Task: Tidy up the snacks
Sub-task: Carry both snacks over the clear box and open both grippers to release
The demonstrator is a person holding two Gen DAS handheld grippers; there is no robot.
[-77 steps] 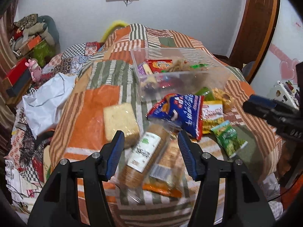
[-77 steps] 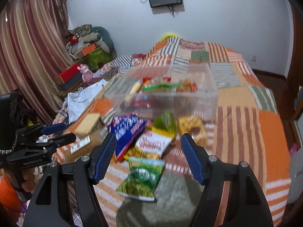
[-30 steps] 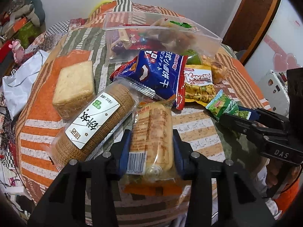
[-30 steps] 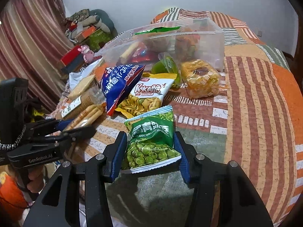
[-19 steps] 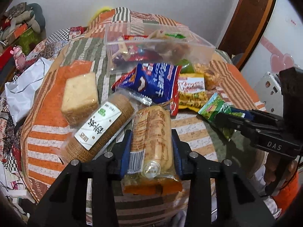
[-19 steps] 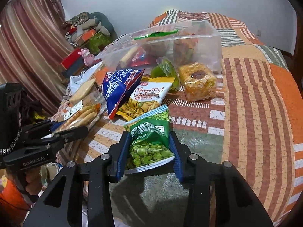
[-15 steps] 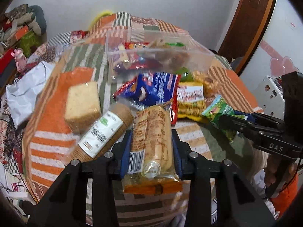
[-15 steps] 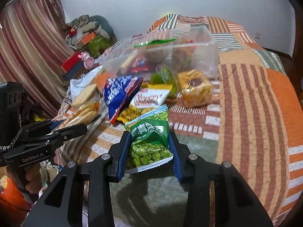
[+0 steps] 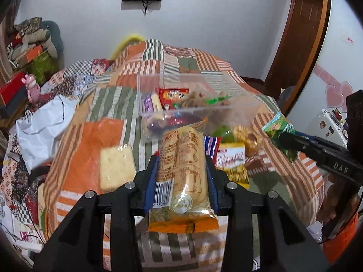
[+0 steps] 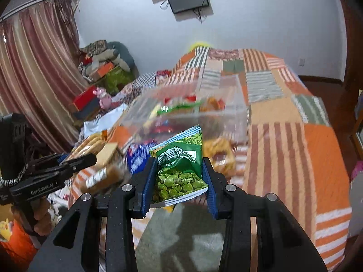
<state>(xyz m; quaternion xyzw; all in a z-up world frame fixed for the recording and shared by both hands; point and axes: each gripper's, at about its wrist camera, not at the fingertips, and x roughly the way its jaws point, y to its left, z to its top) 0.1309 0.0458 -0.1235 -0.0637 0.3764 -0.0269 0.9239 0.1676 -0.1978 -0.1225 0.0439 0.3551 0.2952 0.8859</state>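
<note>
The left tool (image 9: 181,181) is clamped on a long biscuit packet (image 9: 181,165), lifted above the bed (image 9: 95,140). The right tool (image 10: 179,181) is clamped on a green pea bag (image 10: 181,170), also held in the air. Behind both stands a clear plastic box (image 9: 158,115) that already has snacks inside. Other packets lie on the striped quilt in front of the box.

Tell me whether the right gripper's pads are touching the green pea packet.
Touching. The right wrist view shows the green pea packet squeezed between both blue pads of the right gripper, with no gap on either side.
</note>
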